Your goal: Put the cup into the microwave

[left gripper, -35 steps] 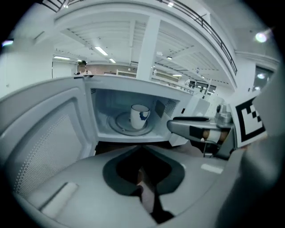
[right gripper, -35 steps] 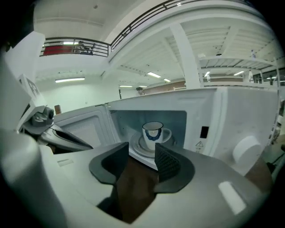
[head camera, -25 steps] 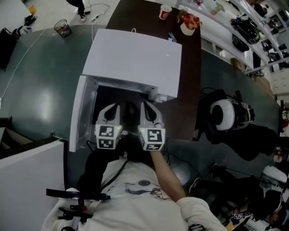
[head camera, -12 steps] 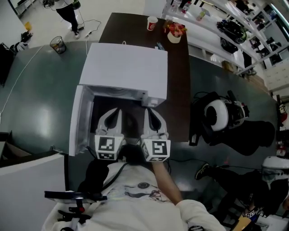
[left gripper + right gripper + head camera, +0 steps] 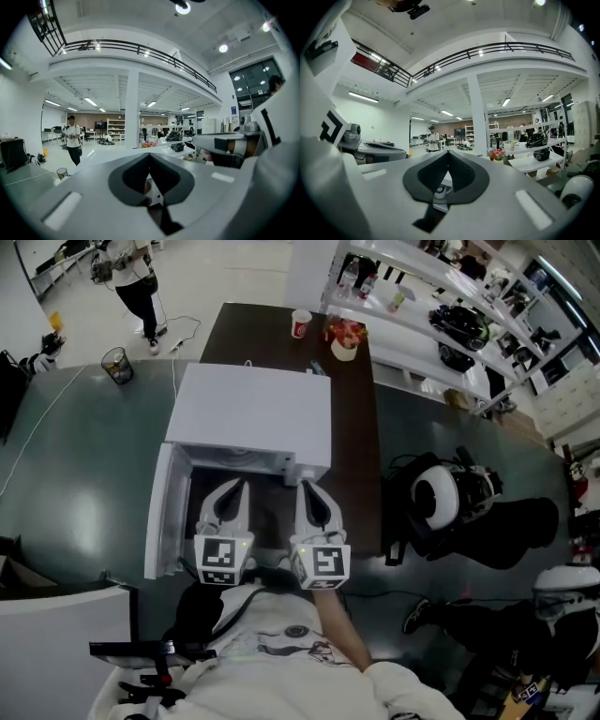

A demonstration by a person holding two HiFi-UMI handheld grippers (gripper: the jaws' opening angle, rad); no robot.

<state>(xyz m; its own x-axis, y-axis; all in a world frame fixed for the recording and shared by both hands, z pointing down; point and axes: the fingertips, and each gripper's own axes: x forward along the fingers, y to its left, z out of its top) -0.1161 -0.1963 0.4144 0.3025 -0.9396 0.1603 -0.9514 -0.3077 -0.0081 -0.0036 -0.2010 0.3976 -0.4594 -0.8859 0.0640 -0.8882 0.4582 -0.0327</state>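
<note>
Left claw and right claw both clenched, empty.
Cup sat well beyond them, behind the open microwave; pickup probably not started.

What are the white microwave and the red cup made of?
The microwave looks like white-painted metal or plastic: flat, smooth, matte panels. The cup looks like paper, printed red with a white rim, but it is too small to be sure.
</note>
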